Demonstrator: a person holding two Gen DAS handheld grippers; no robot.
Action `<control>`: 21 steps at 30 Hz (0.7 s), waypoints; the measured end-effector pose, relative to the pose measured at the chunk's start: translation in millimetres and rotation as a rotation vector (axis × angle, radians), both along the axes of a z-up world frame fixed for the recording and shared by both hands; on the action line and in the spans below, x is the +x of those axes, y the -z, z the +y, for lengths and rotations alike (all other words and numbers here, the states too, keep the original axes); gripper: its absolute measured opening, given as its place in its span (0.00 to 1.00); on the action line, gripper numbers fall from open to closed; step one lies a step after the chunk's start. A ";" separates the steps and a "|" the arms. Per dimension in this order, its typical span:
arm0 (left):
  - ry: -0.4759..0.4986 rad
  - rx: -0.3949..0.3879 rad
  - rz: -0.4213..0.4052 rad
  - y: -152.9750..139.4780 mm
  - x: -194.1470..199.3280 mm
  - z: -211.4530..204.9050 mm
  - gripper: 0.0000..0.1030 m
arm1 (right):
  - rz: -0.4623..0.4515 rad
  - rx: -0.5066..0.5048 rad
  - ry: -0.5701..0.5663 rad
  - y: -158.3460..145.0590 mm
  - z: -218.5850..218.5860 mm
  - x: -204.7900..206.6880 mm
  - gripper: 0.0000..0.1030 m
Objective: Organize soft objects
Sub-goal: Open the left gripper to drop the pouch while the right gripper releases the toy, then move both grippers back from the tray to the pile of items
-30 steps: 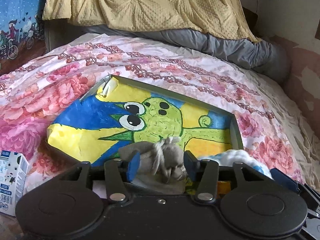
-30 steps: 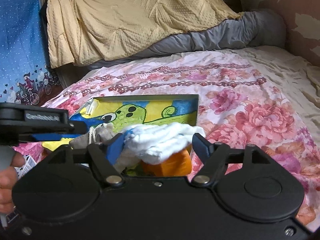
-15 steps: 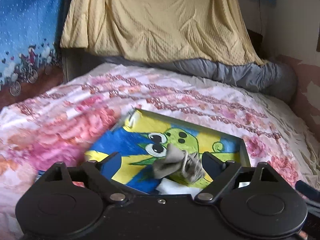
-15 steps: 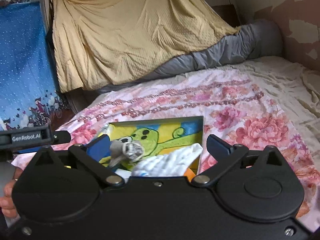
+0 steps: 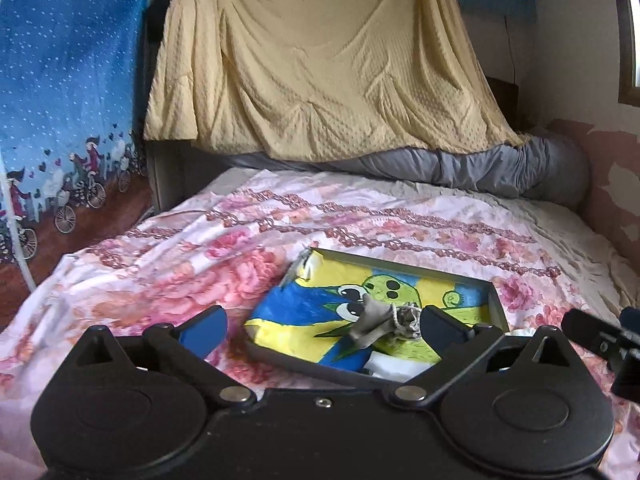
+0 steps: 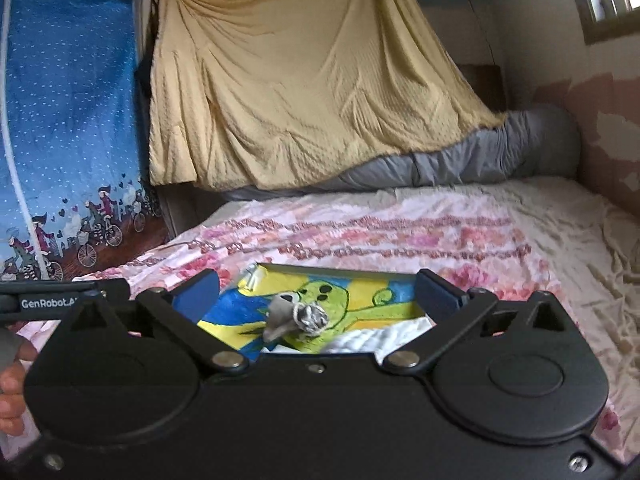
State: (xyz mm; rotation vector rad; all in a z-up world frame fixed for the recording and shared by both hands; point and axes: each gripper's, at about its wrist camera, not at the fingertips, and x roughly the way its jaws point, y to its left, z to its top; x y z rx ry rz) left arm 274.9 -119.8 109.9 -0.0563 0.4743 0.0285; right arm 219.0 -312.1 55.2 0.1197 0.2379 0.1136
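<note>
A shallow grey tray (image 5: 497, 300) lined with a yellow, blue and green cartoon picture lies on the floral bedsheet (image 5: 160, 280). A grey knotted cloth (image 5: 384, 320) rests loose in the tray, and a white cloth (image 5: 390, 364) lies at its near edge. My left gripper (image 5: 322, 326) hovers above and short of the tray, its jaws opening wide with nothing pressed between them. In the right wrist view the same grey cloth (image 6: 300, 316) and white cloth (image 6: 376, 336) lie in the tray (image 6: 340, 270) beyond my right gripper (image 6: 318, 292), which is open and holds nothing.
A yellow blanket (image 5: 320, 60) hangs behind the bed over a rolled grey duvet (image 5: 500, 168). A blue printed fabric panel (image 5: 60, 100) stands at the left and a wall at the right. A person's hand (image 6: 12, 380) holds the left gripper's body (image 6: 60, 300).
The left gripper let go of the grey cloth and the right gripper of the white cloth. Both jaws spread wide, and both grippers pulled back and up from the tray.
</note>
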 end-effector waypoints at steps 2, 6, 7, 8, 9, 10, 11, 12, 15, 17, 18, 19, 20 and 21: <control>-0.018 0.006 -0.017 -3.1 -13.1 6.5 0.99 | -0.021 -0.018 -0.002 -4.5 7.0 -9.2 1.00; -0.072 0.001 -0.057 -7.0 -40.7 22.1 0.99 | -0.053 -0.033 -0.008 -8.9 19.7 -21.8 1.00; -0.083 -0.003 -0.062 -7.2 -46.3 26.7 0.99 | -0.058 -0.034 -0.010 -9.5 22.6 -25.4 1.00; -0.096 -0.008 -0.069 -7.6 -51.5 31.6 0.99 | -0.063 -0.035 -0.012 -9.6 24.7 -28.0 1.00; -0.108 -0.012 -0.080 -7.3 -58.1 36.6 0.99 | -0.069 -0.038 -0.015 -9.7 28.1 -32.5 1.00; -0.113 -0.013 -0.089 -7.2 -62.4 41.0 0.99 | -0.074 -0.042 -0.020 -9.3 31.9 -36.7 1.00; -0.119 -0.011 -0.099 -6.3 -67.6 45.1 0.99 | -0.076 -0.046 -0.025 -8.5 35.0 -39.6 1.00; -0.125 -0.006 -0.109 -5.1 -73.3 49.0 0.99 | -0.077 -0.054 -0.034 -7.9 37.9 -45.9 1.00; -0.137 -0.001 -0.127 0.0 -86.7 58.6 0.99 | -0.085 -0.090 -0.052 -4.2 52.2 -58.3 1.00; -0.142 -0.002 -0.129 4.8 -94.6 65.6 0.99 | -0.092 -0.109 -0.052 -2.6 58.4 -63.5 1.00; -0.140 -0.006 -0.127 7.6 -99.0 69.8 0.99 | -0.099 -0.115 -0.051 -1.5 61.5 -66.8 1.00; -0.139 -0.008 -0.124 10.6 -101.7 73.8 0.99 | -0.106 -0.122 -0.053 0.2 66.0 -70.4 1.00; -0.139 -0.008 -0.123 13.7 -105.3 76.8 0.99 | -0.113 -0.127 -0.052 1.5 68.7 -73.8 1.00; -0.137 -0.008 -0.124 17.1 -109.8 80.5 0.99 | -0.119 -0.130 -0.051 0.3 70.2 -79.6 1.00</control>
